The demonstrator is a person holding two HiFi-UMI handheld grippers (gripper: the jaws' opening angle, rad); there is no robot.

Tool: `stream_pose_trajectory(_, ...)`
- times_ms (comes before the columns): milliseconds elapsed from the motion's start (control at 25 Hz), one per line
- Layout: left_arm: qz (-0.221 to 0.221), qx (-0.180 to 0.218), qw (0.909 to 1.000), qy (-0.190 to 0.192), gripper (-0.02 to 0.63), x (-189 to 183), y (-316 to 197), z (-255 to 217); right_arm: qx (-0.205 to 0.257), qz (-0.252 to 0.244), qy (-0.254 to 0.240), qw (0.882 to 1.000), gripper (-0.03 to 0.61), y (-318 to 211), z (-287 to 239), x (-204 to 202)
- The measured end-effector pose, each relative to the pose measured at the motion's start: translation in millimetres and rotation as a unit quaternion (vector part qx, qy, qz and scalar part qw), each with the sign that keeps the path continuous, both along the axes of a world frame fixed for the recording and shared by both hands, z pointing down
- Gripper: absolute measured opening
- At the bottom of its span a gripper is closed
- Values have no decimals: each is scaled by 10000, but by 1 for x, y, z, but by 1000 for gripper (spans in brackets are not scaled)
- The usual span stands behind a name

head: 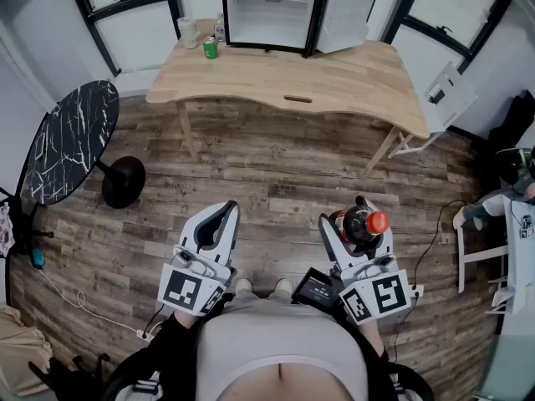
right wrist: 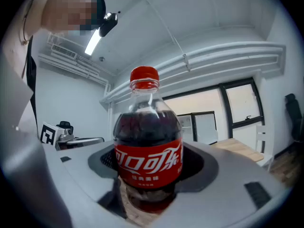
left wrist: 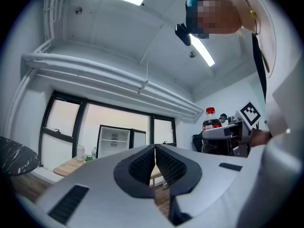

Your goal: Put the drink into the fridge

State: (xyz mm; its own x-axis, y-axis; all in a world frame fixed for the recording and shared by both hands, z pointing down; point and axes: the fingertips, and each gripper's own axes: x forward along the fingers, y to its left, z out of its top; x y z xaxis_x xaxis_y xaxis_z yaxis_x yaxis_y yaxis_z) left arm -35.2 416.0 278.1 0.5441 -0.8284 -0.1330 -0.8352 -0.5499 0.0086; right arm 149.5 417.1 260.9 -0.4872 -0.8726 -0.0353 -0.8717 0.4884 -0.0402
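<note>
A dark cola bottle with a red cap and red label stands upright between the jaws of my right gripper, which is shut on it. In the head view the cola bottle is held in the right gripper low at the right, close to the person's body. My left gripper is shut with nothing in it; its pads meet. The small black fridge stands open on the far wooden table, with white shelves inside. The fridge also shows far off in the left gripper view.
A green can and a pale cup stand on the table left of the fridge. A round black marble table is at the left. A white chair stands at the right, and cables lie on the wood floor.
</note>
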Motion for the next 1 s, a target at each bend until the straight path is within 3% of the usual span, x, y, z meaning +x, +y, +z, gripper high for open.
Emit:
stream_pose_trajectory(440,22,4,10000,-46,8,-8,5,-1,-22,-95,-6,10000,330,5,-1,-14)
stream_pose_trajectory(1000,195,-35,9998,40,8,-34,7,2,-76,137,-48,9999,330,14,5,-40)
